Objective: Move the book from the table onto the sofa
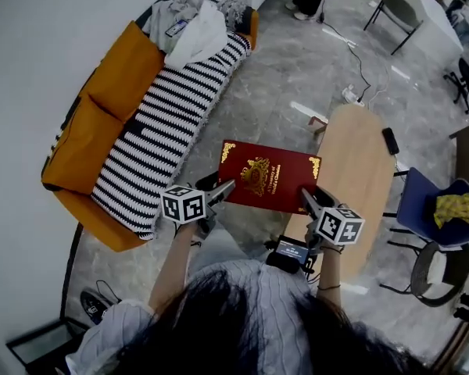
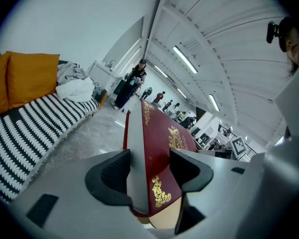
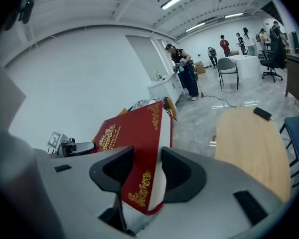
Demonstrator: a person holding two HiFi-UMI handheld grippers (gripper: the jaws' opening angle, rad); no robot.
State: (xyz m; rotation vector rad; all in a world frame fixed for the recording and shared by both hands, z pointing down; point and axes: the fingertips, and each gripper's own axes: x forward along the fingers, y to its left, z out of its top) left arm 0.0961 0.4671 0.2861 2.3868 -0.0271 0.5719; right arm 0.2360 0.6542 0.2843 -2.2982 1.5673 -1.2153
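Book (image 1: 270,176), pinched at its corners by my left claw (image 1: 221,190) and right claw (image 1: 309,198), may slip and fall before the sofa (image 1: 86,131).

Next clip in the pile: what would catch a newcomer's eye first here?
The red book with gold ornament is held up above the floor, its two near corners clamped by the left gripper and the right gripper. To its left stands the orange sofa under a black-and-white striped blanket; to its right is the pale wooden table with a black phone on it.
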